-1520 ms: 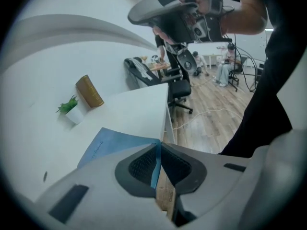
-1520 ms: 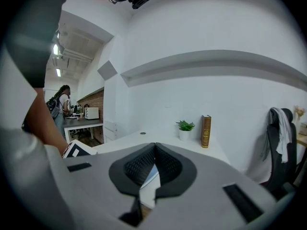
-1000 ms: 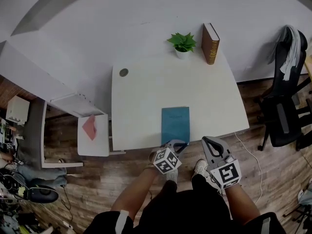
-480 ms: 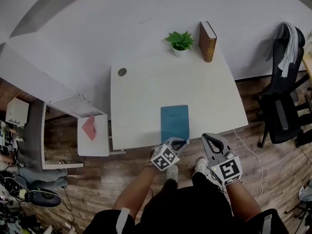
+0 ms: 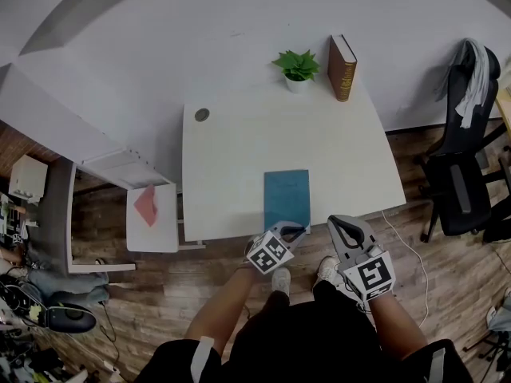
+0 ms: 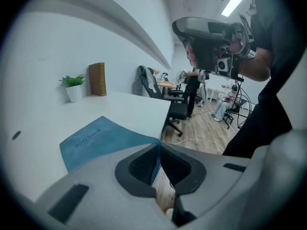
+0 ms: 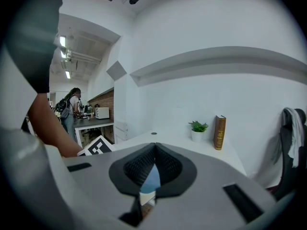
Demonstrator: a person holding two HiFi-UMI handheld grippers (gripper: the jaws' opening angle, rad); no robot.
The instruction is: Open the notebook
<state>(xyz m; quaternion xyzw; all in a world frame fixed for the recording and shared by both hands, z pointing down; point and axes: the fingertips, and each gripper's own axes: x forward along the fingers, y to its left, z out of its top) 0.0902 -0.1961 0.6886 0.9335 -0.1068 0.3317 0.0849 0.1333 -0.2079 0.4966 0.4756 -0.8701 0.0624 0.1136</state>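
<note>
Notebook (image 5: 287, 198) corner within left tool (image 6: 158, 148)

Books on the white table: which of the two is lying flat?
The blue notebook, flat at the near edge, its corner pinched in the left tongs. The brown book stands upright by the potted plant.
</note>
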